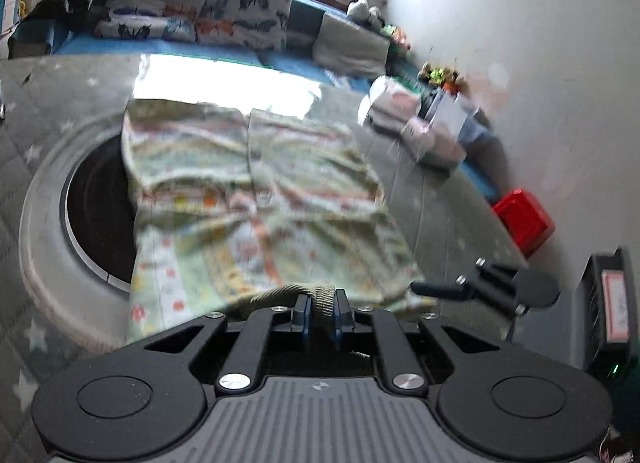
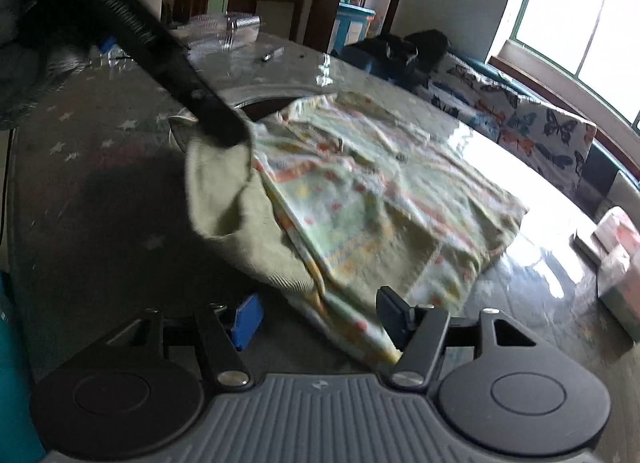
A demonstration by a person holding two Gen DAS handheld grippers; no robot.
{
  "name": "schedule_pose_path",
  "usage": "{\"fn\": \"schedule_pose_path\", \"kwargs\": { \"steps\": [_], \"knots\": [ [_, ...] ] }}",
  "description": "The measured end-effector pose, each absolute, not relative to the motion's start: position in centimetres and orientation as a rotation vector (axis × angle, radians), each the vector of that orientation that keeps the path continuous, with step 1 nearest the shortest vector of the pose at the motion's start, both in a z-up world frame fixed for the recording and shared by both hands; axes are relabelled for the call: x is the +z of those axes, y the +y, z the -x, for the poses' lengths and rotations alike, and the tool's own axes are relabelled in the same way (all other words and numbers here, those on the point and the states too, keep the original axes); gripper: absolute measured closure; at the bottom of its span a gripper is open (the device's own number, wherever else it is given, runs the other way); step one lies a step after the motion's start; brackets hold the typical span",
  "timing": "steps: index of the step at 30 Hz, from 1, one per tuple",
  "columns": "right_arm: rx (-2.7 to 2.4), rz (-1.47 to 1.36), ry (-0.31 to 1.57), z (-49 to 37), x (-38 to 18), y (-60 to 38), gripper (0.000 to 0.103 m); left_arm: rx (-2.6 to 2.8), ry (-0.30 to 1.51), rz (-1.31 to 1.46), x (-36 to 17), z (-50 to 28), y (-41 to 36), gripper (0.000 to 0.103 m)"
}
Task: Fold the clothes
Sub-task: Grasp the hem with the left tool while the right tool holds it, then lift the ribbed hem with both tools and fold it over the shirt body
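Note:
A pale green garment (image 1: 260, 191) with a colourful print lies spread and rumpled on the glass table (image 1: 60, 103). Its olive ribbed band (image 1: 316, 291) is clamped between the pads of my left gripper (image 1: 322, 311), which is shut on it. In the right wrist view the left gripper (image 2: 228, 135) reaches in from the upper left and lifts that ribbed band (image 2: 216, 191) off the garment (image 2: 380, 191). My right gripper (image 2: 320, 319) stands open at the garment's near corner; the cloth edge lies beside its right finger (image 2: 394, 315), and the pads do not press on it.
A grey tyre-like base (image 1: 44, 223) shows under the glass. A sofa with butterfly cushions (image 1: 208, 15) runs behind the table. Boxes (image 2: 616, 263) stand at the table's right end, a red bin (image 1: 524, 219) below on the floor, and clear plastic containers (image 2: 224, 29) at the far side.

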State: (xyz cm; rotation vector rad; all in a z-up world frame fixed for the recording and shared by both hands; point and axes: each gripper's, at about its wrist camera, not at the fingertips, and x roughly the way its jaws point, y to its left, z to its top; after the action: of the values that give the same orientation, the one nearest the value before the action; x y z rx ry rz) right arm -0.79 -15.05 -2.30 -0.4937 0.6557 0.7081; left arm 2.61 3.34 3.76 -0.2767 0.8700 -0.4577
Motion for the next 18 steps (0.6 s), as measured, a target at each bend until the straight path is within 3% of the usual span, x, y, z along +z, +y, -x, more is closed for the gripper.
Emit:
{"fn": "schedule_pose_path", "kwargs": {
  "steps": [2, 5, 7, 11, 13, 14, 15, 18],
  "knots": [
    [0.716, 0.467, 0.64, 0.3, -2.2, -14.7, 0.042, -0.458, 0.866, 0.279, 3.9, -3.3, 3.3, 0.092],
    [0.739, 0.407, 0.653, -0.8, -2.1, -14.1, 0.053, -0.455, 0.863, 0.276, 3.9, -3.9, 3.3, 0.091],
    [0.76, 0.361, 0.674, -1.4, -2.0, -14.0, 0.076, -0.452, 0.862, 0.276, 3.8, -3.9, 3.5, 0.091],
    [0.739, 0.226, 0.719, -3.2, -1.3, -14.7, 0.086, -0.45, 0.846, 0.257, 3.7, -3.1, 4.4, 0.089],
    [0.733, 0.17, 0.729, -3.9, -0.8, -15.1, 0.088, -0.439, 0.822, 0.23, 3.7, -2.3, 5.0, 0.076],
    [0.73, 0.144, 0.733, -4.2, -0.5, -15.4, 0.088, -0.424, 0.808, 0.21, 3.7, -1.9, 5.3, 0.059],
    [0.729, 0.121, 0.736, -4.6, -0.3, -15.5, 0.088, -0.409, 0.794, 0.189, 3.7, -1.4, 5.6, 0.05],
    [0.725, 0.081, 0.742, -5.3, 0.2, -15.8, 0.09, -0.385, 0.76, 0.132, 3.6, -0.2, 6.3, 0.046]
  ]
}}
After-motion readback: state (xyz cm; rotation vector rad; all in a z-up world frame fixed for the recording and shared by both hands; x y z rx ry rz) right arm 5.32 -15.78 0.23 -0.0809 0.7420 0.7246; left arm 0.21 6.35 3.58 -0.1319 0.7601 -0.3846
